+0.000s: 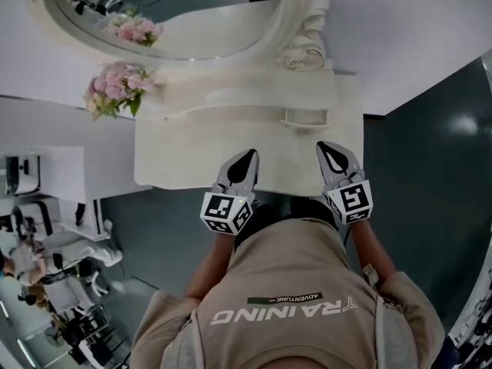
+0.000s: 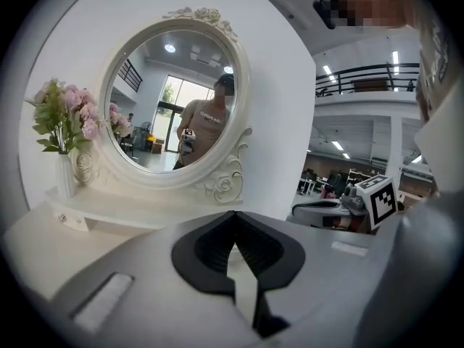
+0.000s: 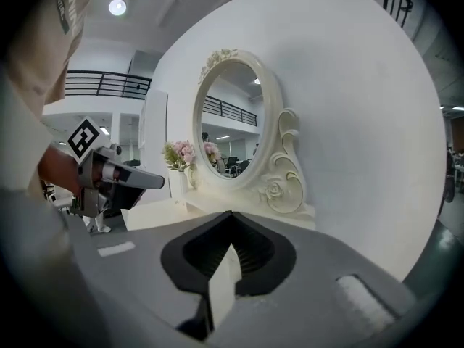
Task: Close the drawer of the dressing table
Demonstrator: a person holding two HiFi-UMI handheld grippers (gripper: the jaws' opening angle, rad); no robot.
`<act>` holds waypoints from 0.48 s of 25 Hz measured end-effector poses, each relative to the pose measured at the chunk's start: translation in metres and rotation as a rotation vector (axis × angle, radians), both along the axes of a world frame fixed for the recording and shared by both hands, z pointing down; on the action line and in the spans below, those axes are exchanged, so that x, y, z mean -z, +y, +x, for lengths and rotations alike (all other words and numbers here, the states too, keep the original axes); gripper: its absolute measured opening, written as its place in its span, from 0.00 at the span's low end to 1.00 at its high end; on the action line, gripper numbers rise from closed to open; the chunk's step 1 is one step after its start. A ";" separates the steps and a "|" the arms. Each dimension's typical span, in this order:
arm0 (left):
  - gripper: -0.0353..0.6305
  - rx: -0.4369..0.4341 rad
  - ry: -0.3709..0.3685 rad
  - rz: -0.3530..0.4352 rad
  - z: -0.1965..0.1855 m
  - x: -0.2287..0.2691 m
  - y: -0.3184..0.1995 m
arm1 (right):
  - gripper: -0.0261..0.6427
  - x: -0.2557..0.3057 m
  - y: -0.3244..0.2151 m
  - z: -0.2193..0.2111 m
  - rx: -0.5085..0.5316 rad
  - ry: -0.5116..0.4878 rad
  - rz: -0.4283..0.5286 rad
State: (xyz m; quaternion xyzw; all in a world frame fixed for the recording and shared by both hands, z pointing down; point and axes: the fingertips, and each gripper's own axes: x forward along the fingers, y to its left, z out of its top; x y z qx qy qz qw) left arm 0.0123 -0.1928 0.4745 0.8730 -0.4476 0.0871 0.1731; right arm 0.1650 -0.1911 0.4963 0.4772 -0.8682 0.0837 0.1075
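Note:
The white dressing table point(image 1: 184, 156) stands against the wall below me. On its raised back shelf a small drawer point(image 1: 306, 118) on the right juts forward a little, seemingly open. A matching drawer front with knobs point(image 2: 72, 220) sits flush on the left. My left gripper point(image 1: 249, 154) hovers over the table's front edge, shut and empty. My right gripper point(image 1: 324, 145) hangs to its right, just in front of the jutting drawer and apart from it, also shut and empty. The jaw tips meet in the left gripper view point(image 2: 233, 214) and in the right gripper view point(image 3: 232, 214).
An oval mirror point(image 1: 192, 14) with a carved frame rises behind the shelf. A vase of pink flowers point(image 1: 115, 89) stands at the table's back left. A dark floor point(image 1: 415, 167) lies to the right, and white furniture point(image 1: 54, 183) to the left.

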 end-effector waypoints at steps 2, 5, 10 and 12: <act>0.08 0.013 -0.005 0.004 0.001 0.002 -0.005 | 0.04 0.000 -0.009 -0.001 0.013 -0.004 -0.003; 0.08 0.011 -0.003 0.020 0.003 0.008 -0.011 | 0.04 0.001 -0.018 0.000 0.015 0.000 -0.009; 0.08 -0.037 0.013 0.023 0.002 0.011 -0.025 | 0.04 0.005 -0.028 0.001 -0.020 0.023 -0.014; 0.08 -0.063 0.029 0.029 0.001 0.011 -0.031 | 0.04 0.010 -0.032 -0.001 -0.052 0.030 -0.012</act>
